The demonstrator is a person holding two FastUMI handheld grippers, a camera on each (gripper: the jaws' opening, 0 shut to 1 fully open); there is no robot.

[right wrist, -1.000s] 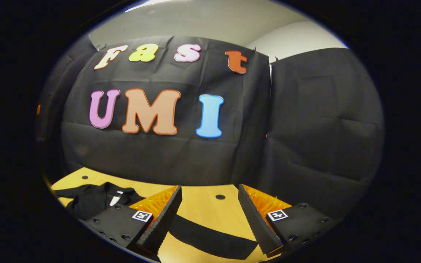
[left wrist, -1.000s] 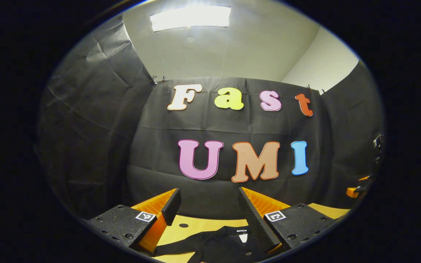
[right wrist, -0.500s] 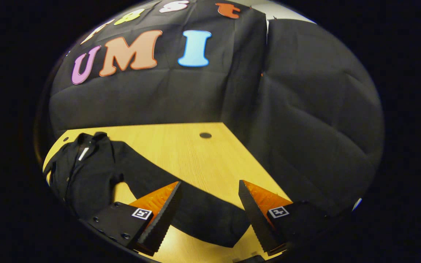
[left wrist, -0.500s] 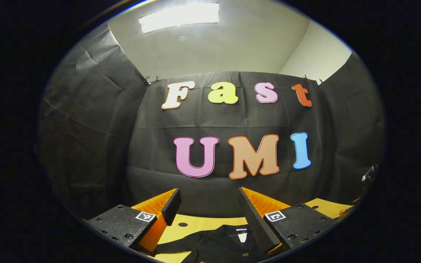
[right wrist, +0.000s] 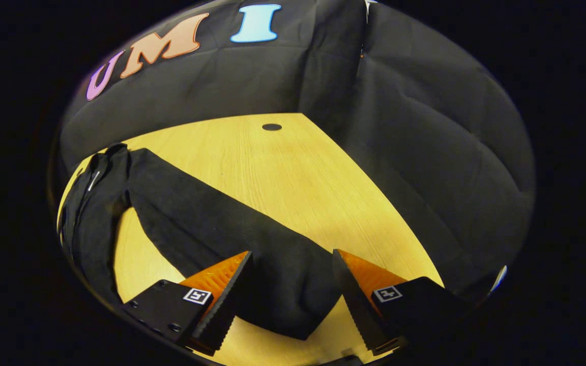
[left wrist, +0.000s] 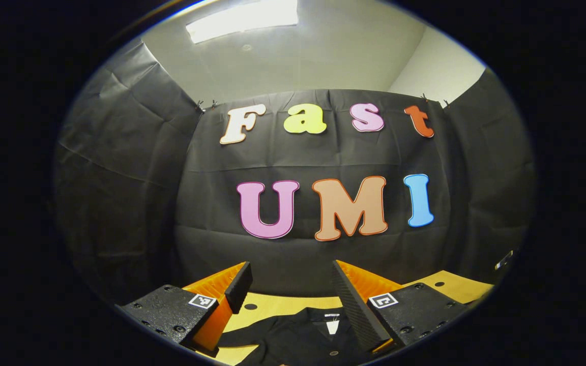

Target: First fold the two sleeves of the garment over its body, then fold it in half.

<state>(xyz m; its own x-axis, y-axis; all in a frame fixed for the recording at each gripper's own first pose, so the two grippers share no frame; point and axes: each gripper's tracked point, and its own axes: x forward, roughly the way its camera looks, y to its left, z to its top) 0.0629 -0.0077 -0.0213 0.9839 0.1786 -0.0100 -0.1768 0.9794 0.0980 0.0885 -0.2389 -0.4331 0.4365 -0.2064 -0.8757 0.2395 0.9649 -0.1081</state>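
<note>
Black collared shirt (right wrist: 94, 213) flat on wooden worktop (right wrist: 293, 168), sleeve (right wrist: 232, 239) outstretched; left tongs (left wrist: 290, 300) and right tongs (right wrist: 290, 295) gape empty.

The right tongs (right wrist: 290, 300) have tipped down from facing the booth wall toward the table (right wrist: 293, 168); they now hang spread above the cuff end of the black garment's sleeve (right wrist: 252, 254); the left tongs (left wrist: 289, 300) have dipped slightly, bringing more of the collar (left wrist: 323, 325) into sight.
</note>
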